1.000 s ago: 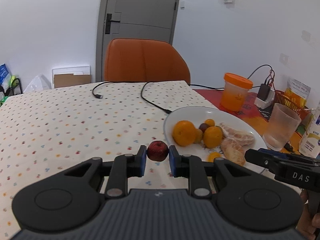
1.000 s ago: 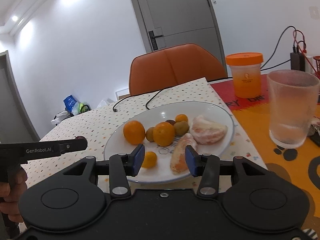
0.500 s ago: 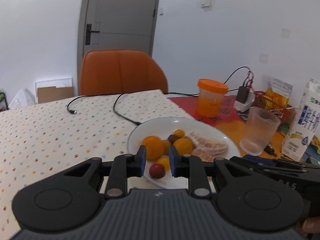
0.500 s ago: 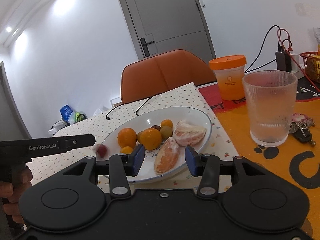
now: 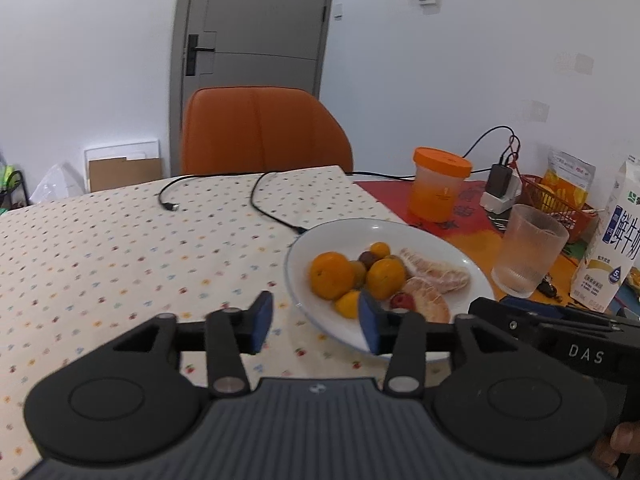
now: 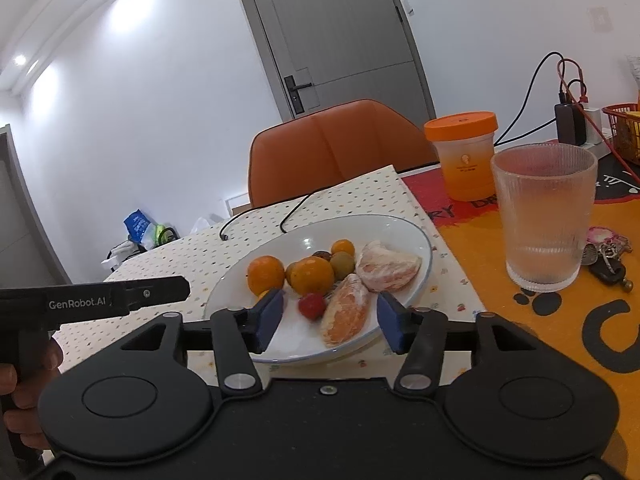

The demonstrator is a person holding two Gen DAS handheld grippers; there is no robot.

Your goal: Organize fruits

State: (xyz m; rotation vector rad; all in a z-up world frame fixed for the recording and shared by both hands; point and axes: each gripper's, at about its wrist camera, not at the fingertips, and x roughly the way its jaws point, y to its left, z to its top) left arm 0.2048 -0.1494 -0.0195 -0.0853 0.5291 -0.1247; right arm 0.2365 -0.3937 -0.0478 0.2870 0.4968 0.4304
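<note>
Only the right view shows the small red fruit whole, lying on the plate beside a peeled segment; in the left view a finger half hides it. Both claws, the left gripper and right gripper, tilt gently down at the plate's near rim, jaws opening and holding nothing. Beyond sit round oranges, a ribbed glass and an orange-lidded tub.

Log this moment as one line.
left gripper: jaws opening, empty | red fruit: lying on plate | right gripper: jaws opening, nothing gripped | glass: upright beside plate
</note>
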